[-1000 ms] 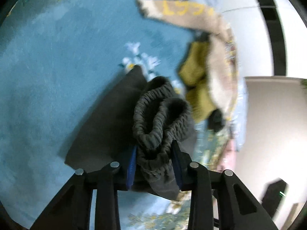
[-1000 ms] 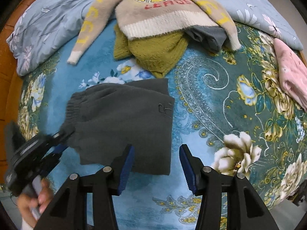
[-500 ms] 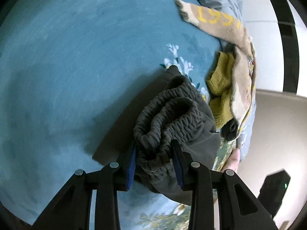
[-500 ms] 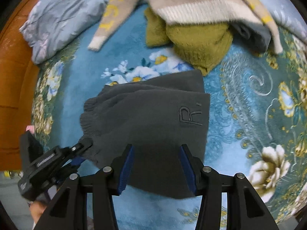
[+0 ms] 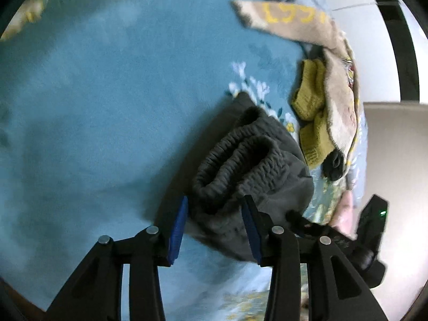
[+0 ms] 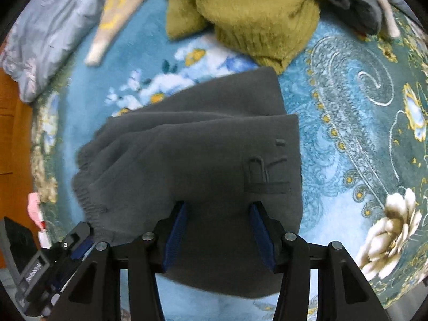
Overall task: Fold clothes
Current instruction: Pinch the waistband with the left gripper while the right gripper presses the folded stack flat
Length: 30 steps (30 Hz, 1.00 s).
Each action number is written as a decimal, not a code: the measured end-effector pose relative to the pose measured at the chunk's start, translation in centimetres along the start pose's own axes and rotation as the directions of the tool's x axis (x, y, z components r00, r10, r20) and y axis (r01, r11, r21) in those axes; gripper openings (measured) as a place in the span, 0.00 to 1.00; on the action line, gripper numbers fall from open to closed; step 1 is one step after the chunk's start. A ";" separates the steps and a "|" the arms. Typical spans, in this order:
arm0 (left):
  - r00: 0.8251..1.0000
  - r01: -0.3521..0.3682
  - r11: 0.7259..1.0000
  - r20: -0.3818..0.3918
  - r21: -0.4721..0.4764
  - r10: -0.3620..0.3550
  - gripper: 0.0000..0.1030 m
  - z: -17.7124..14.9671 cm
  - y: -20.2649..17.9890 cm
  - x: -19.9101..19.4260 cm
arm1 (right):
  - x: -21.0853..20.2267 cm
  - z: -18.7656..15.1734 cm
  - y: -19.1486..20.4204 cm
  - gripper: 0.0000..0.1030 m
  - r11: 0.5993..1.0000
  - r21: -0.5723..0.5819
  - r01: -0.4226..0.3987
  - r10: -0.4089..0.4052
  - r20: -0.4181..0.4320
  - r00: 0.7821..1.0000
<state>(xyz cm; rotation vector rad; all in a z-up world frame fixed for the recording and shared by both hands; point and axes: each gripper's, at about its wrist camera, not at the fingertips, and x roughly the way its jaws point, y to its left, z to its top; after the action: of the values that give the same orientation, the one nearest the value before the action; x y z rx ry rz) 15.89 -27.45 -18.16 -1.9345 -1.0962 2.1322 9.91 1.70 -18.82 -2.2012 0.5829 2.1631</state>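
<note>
Folded dark grey trousers (image 6: 198, 155) with an embossed "R" lie on the blue floral blanket (image 6: 347, 112). In the left wrist view their ribbed waistband (image 5: 238, 157) bunches up right in front of my left gripper (image 5: 214, 214), whose jaws stand open on either side of the cloth. My right gripper (image 6: 216, 222) is open and sits low over the near edge of the trousers, the cloth showing between its fingers. The left gripper also shows at the lower left of the right wrist view (image 6: 77, 243), at the waistband corner.
An olive-green knit (image 6: 251, 18) and a beige sweater (image 5: 337, 80) with yellow letters lie piled beyond the trousers. A pale blue quilt (image 6: 45, 40) lies at the far left, beside an orange wooden bed frame (image 6: 13, 139).
My left gripper has opened; it was shut on the waistband before. My right gripper has moved forward and down over the trousers' near edge.
</note>
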 end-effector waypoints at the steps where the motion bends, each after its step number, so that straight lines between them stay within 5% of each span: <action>1: 1.000 -0.007 1.000 0.022 0.023 0.007 0.41 -0.2 -0.1 -1.1 | -0.9 -0.5 -0.2 0.53 1.000 0.002 -0.018 0.018 0.022 1.000; 6: 1.000 0.019 0.966 0.002 0.259 -0.020 0.41 -1.8 -3.9 -2.3 | -3.2 -3.6 -1.0 0.53 0.999 -0.019 -0.049 0.051 0.066 0.997; 16: 0.999 -0.032 0.966 -0.031 0.257 0.041 0.32 0.0 -4.3 4.0 | -1.5 -4.8 -1.0 0.53 0.999 -0.026 -0.041 0.043 0.059 0.997; 21: 0.998 -0.027 0.966 -0.045 0.258 0.040 0.30 0.3 -5.1 3.2 | -1.8 -4.4 -0.6 0.53 0.998 -0.029 -0.047 0.049 0.078 0.996; 27: 0.999 0.043 0.929 -0.022 0.368 -0.038 0.29 0.0 -8.2 -0.3 | -2.3 -3.5 0.1 0.54 0.997 -0.038 -0.060 0.064 0.112 0.992; 30: 0.999 0.024 0.937 -0.032 0.348 -0.014 0.29 1.3 -8.6 1.4 | -2.5 -1.5 0.6 0.54 0.996 -0.047 -0.081 0.087 0.146 0.986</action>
<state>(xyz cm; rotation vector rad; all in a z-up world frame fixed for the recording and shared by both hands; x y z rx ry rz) 10.93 -20.93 -14.86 -1.7755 -0.6688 2.1062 11.26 1.37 -16.16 -2.0468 0.6417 2.3742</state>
